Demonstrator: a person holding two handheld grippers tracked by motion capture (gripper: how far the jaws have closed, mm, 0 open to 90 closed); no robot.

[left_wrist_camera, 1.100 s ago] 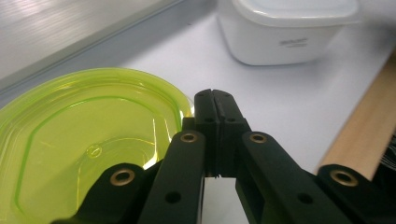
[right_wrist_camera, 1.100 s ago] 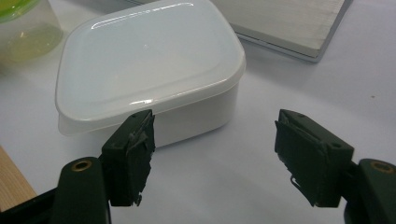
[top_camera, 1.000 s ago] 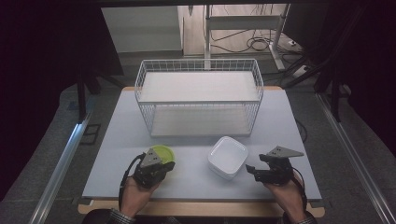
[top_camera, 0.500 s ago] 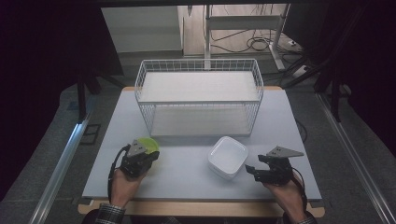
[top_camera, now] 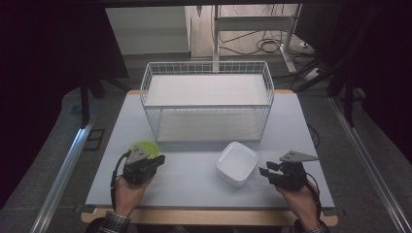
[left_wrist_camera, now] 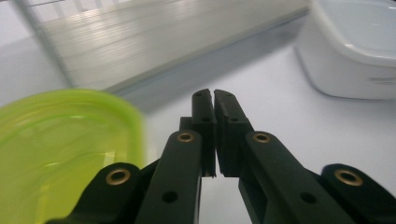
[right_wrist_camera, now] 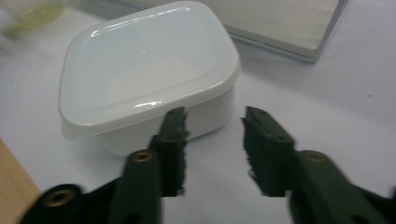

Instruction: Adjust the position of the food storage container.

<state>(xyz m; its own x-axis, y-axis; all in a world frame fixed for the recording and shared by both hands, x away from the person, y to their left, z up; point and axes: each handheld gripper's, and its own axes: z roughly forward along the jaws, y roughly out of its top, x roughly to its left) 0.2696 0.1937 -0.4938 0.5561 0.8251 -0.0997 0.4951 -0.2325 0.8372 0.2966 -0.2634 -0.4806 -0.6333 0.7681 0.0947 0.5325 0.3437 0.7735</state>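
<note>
On the left of the table [top_camera: 194, 179], the person's left hand [top_camera: 127, 191] holds the left gripper [top_camera: 158, 160] low over the surface, near the front edge. Its jaws are pressed together with nothing between them, only a hairline slit showing in the left gripper view. Just beside it, on its far left side, sits a lime-green bowl [top_camera: 145, 147], partly hidden behind the gripper from above; in the left gripper view its translucent rim lies close to the left jaw, and I cannot tell whether they touch.

Behind, in the middle of the table, stands a white wire basket [top_camera: 207, 101], with a pale flat bottom and its front wall facing the person.

In front of the basket's right half rests a white lidded box [top_camera: 237, 163], squarish with rounded corners, turned so one corner points toward the person. It sits flat on the table, well apart from the green bowl.

At the right, the right gripper [top_camera: 263, 171], held in the right hand [top_camera: 299, 196], points at the box from just beside it. Its jaws have just been closing, yet they stand apart with bare table between them; the left jaw's tip is close to the box's near wall, not clamped on it.
</note>
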